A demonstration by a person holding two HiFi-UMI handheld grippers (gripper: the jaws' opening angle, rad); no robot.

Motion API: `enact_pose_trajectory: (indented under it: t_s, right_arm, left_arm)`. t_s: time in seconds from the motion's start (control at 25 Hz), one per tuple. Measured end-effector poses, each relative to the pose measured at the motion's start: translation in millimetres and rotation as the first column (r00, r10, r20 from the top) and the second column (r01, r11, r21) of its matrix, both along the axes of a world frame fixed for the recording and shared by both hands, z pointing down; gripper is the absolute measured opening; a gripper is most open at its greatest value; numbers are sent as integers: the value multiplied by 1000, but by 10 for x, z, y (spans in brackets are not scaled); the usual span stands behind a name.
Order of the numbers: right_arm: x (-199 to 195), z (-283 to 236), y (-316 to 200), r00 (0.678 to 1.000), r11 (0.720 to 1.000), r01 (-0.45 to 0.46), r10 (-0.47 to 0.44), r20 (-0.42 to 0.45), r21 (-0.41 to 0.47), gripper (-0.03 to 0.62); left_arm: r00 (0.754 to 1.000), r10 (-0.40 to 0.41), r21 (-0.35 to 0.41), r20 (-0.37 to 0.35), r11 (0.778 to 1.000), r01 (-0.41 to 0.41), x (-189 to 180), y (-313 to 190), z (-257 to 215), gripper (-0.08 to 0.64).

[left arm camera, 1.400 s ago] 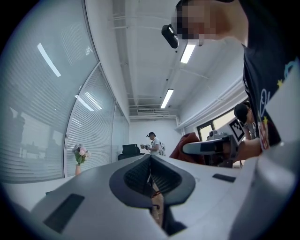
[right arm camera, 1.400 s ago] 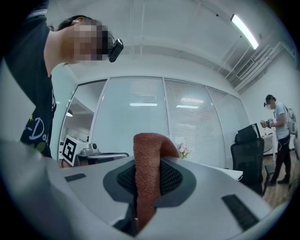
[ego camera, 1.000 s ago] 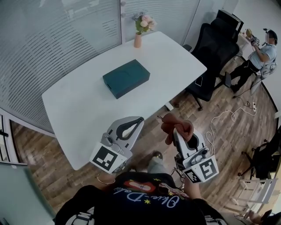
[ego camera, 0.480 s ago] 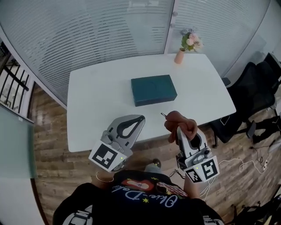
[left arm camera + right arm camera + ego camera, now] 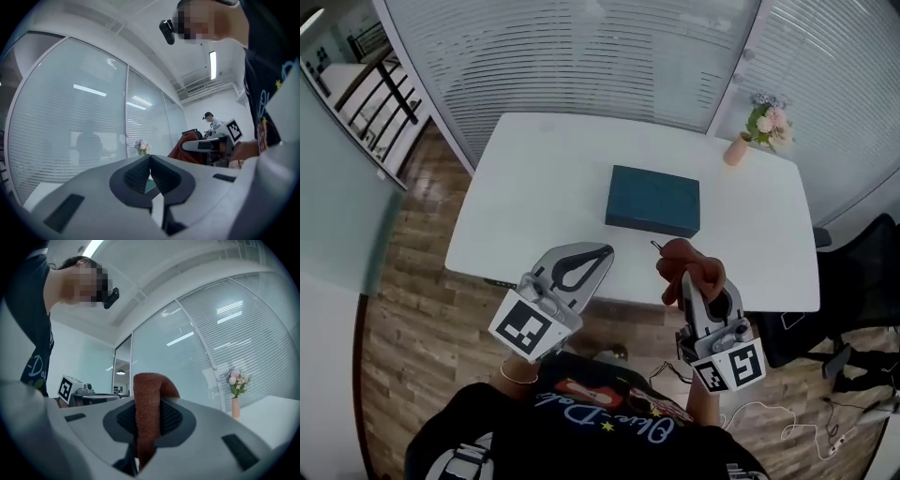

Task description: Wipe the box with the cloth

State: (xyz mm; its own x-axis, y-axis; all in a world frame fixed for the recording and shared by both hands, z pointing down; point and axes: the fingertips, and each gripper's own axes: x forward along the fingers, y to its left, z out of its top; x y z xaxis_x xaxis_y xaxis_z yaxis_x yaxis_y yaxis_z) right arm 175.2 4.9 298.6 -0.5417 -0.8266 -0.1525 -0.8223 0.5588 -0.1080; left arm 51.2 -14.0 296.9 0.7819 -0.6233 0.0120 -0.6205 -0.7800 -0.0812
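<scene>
- A dark teal rectangular box lies flat near the middle of a white tabletop. In the head view its long axis runs left to right across the frame, the right end tipped slightly toward the person.
- The box's long near side faces the person. Its short ends point toward the tabletop's left and right edges.
- The right gripper is clenched on a rust-brown cloth. In the right gripper view a fold of the cloth stands up between the jaws and bulges above them.
- The cloth hangs in the air over the tabletop's near edge, on the person's side of the box and clear of it.
- The left gripper is held up beside the right one, also over the near edge. The left gripper view shows its jaws closed tip to tip with nothing gripped, and a sliver of teal visible through the gap behind the tips.
- A pink vase of flowers stands at the far right corner of the tabletop, well apart from the box.
- A striped glass wall rises behind the tabletop, and a wooden floor surrounds it.
</scene>
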Motion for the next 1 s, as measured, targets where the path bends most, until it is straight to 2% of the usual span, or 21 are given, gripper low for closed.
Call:
enact_pose_trajectory:
  t_s: [0.24,0.4,0.56,0.76,1.0]
  right_arm:
    - [38,92,-184,997,997,70,-70,31,-18,55]
    - [-63,56,-273,995,995,95,-94,24,-12,55]
    - [-63,-37,-378,997,997,82,-82,-6,2,55]
    - [41,-102,-699,998,999,37,-37,-45,9,55]
    - [41,-139,-989,997,1000,16,-15,-76,11,55]
  left_arm:
    - [996,-87,-12,29,996,88,-29,-39,21,5]
    - [993,-113,-17,28,993,113,-126,-105,12,5]
    - [994,-106,-5,2,994,106,-126,-310,0,5]
    - [998,-49,28,-32,998,50,16,-728,-68,5]
    - [998,-49,9,-50,999,49,-35,-1012,-14,5]
